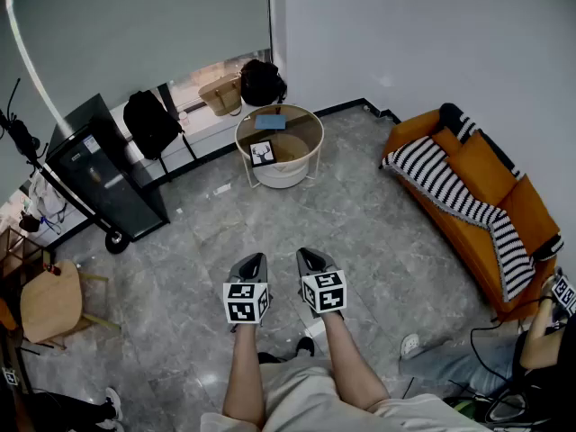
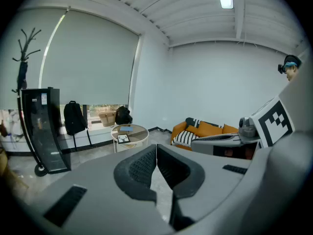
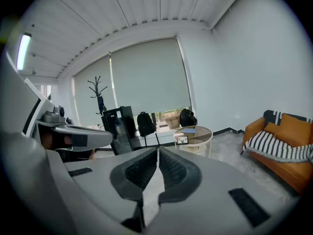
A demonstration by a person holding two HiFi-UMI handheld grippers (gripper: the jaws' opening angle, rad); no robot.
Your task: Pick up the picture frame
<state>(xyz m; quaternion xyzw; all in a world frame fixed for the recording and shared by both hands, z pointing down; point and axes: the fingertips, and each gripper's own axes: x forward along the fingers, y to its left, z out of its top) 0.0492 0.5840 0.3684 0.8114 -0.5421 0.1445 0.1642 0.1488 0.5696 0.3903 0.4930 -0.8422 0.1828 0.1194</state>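
Observation:
The picture frame [image 1: 262, 153], small and black with a white deer print, stands on a round glass-topped side table [image 1: 306, 152] across the room; it also shows far off as the frame [image 2: 123, 139] and the frame [image 3: 182, 140]. My left gripper [image 1: 255, 261] and right gripper [image 1: 309, 256] are held side by side above the grey floor, well short of the table. Both have their jaws together with nothing between them, as the left gripper [image 2: 156, 148] and right gripper [image 3: 158, 152] show.
A blue book [image 1: 270, 121] lies on the same table. An orange sofa [image 1: 490, 183] with a striped blanket lines the right wall. A black cabinet [image 1: 103, 169], backpack [image 1: 150, 122] and bags stand by the window. A wooden stool [image 1: 49, 302] is at the left.

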